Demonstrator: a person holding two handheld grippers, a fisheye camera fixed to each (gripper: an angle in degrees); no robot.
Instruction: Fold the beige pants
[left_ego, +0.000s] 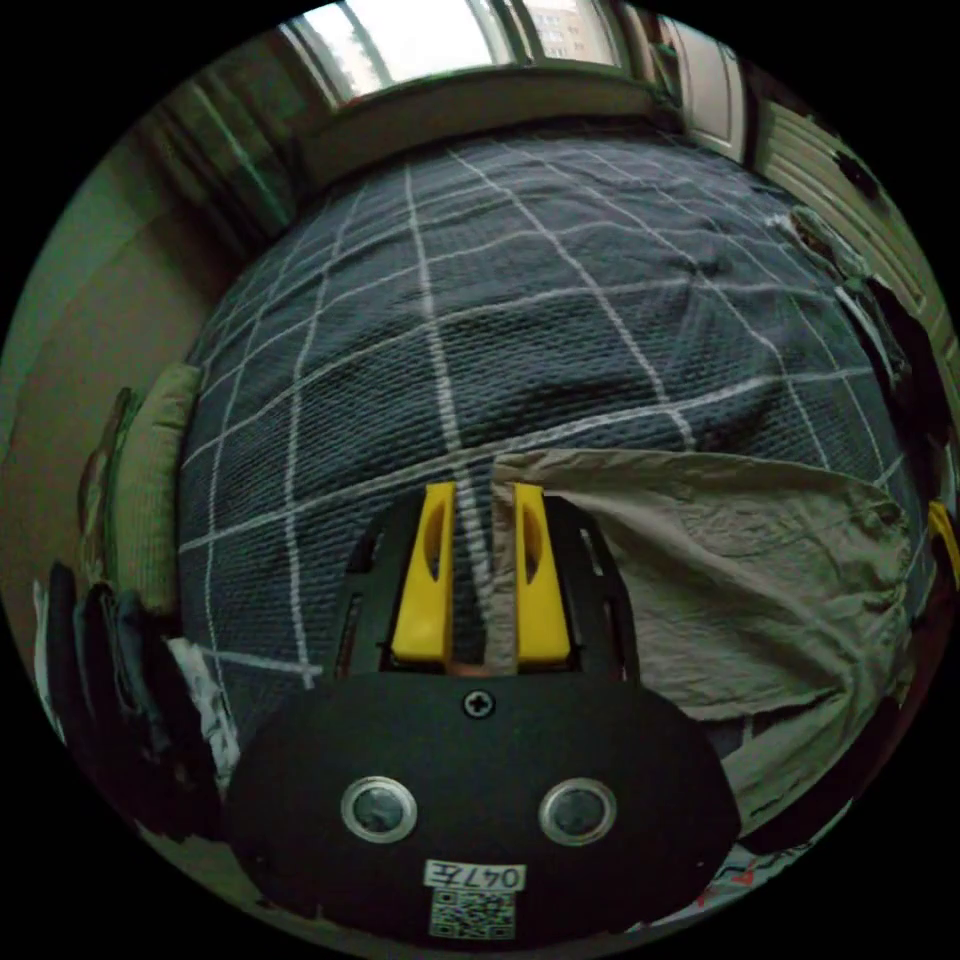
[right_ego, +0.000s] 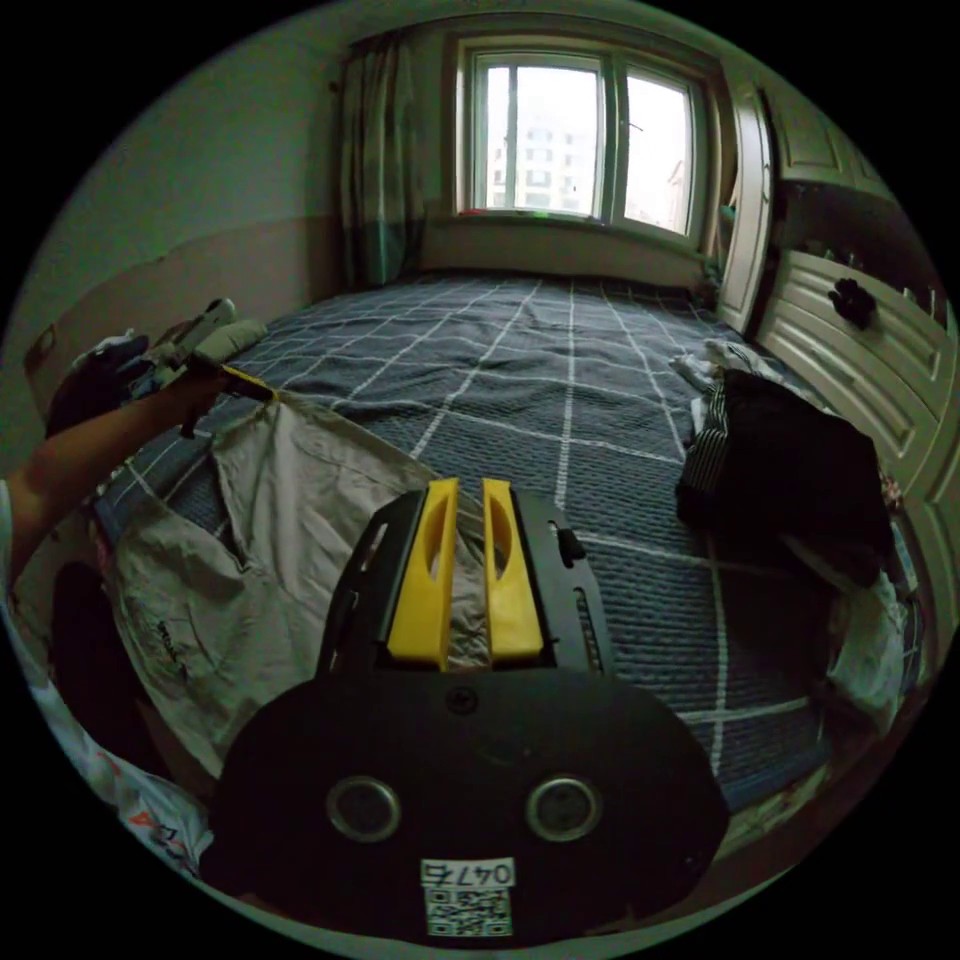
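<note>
Beige pants (left_ego: 760, 590), wrinkled, stretched over the dark checked bedspread; waistband edge between both grippers' yellow fingers (right_ego: 430, 580).

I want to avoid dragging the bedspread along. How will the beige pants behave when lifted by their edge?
The beige pants look thin and creased, so they will probably hang limp and sag between the left gripper and right gripper. They seem light. Lying loose on the textured checked bedspread, they will likely lift free without tugging it.

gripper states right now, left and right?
Left gripper: shut on the beige pants, at an edge.
Right gripper: shut on the beige pants' other end.
</note>
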